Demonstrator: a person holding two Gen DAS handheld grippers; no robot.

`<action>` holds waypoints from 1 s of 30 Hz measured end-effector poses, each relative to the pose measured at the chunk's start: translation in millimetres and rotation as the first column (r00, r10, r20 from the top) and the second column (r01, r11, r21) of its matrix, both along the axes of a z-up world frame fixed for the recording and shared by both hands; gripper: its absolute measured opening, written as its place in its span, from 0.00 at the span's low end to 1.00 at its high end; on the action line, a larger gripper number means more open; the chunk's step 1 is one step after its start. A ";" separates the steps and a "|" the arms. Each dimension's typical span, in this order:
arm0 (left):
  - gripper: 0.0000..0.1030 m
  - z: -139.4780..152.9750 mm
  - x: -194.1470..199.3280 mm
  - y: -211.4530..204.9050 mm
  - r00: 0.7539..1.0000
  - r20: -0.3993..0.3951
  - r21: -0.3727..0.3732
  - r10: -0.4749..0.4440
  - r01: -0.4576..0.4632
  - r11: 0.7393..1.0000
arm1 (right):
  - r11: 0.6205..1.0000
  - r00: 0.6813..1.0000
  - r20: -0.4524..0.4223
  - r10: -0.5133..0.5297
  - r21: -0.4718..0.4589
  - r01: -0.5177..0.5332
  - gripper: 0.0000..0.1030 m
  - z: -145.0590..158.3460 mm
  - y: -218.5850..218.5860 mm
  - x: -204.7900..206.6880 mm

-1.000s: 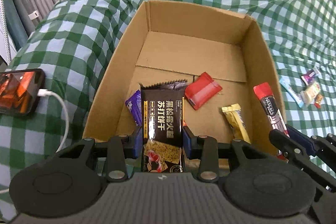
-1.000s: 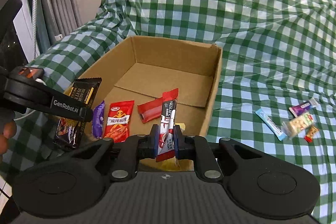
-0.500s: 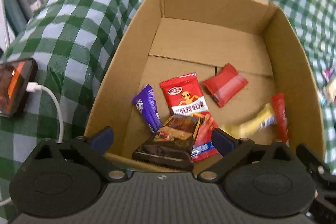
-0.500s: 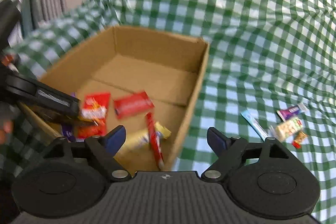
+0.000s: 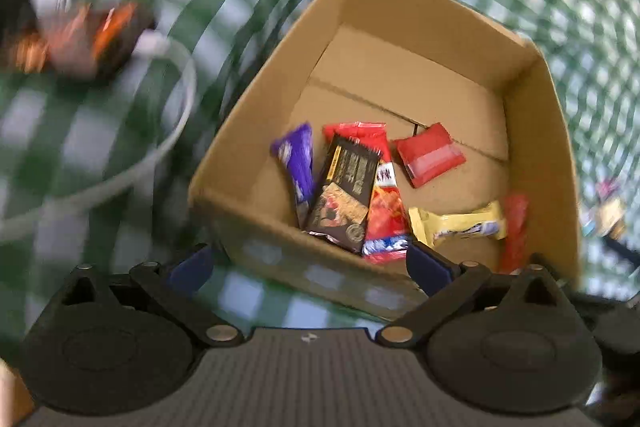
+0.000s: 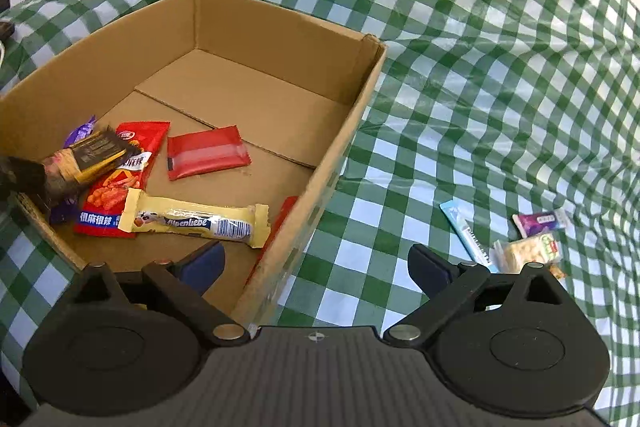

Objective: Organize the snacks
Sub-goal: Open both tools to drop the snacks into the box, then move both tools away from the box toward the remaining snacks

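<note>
Both grippers empty, jaws wide open: left gripper (image 5: 308, 263) near the box (image 6: 352, 107) front wall, right gripper (image 6: 316, 263) over its right wall. Next step is likely the loose snacks on the green check cloth (image 6: 500, 27) right of the box: blue stick (image 6: 466, 233), purple pack (image 6: 540, 221), cracker pack (image 6: 528, 251); come in low and pinch one pack across its narrow width. Box holds black pack (image 5: 346, 193) lying on orange-red bag (image 5: 384, 203) and purple bar (image 5: 298, 163), plus red pouch (image 6: 206, 153), yellow bar (image 6: 196, 219), red stick (image 5: 514, 227) along the right wall.
</note>
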State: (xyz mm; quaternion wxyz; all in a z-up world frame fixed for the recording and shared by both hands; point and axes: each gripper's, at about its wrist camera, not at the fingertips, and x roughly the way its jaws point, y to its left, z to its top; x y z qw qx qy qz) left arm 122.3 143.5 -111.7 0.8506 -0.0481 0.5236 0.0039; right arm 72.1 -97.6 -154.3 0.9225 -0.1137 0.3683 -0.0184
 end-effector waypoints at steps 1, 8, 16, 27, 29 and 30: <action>1.00 1.3 -0.7 1.3 1.000 0.007 -0.003 -0.010 0.010 1.000 | 1.000 1.000 -0.001 0.009 0.002 -0.009 0.94 0.2 3.0 -0.4; 1.00 16.6 8.6 -8.2 0.995 0.042 0.059 -0.095 0.093 0.994 | 1.000 0.999 0.040 0.005 -0.015 -0.004 0.95 7.2 13.9 -9.8; 1.00 66.2 -13.0 -29.9 0.975 0.169 0.085 -0.145 0.132 0.988 | 0.992 0.988 0.147 -0.056 0.119 0.039 0.97 48.1 1.8 -66.1; 1.00 103.9 -41.3 -160.0 0.909 0.192 0.090 -0.370 0.359 0.929 | 0.900 0.917 0.176 -0.359 0.325 0.290 0.99 64.6 -119.7 -159.4; 1.00 100.9 -39.1 -191.2 0.900 0.165 0.072 -0.404 0.398 0.915 | 0.877 0.894 0.170 -0.415 0.338 0.343 0.99 61.8 -147.1 -162.8; 1.00 97.0 -36.8 -207.8 0.895 0.154 0.067 -0.419 0.414 0.908 | 0.862 0.881 0.163 -0.444 0.347 0.370 0.99 60.1 -161.6 -163.7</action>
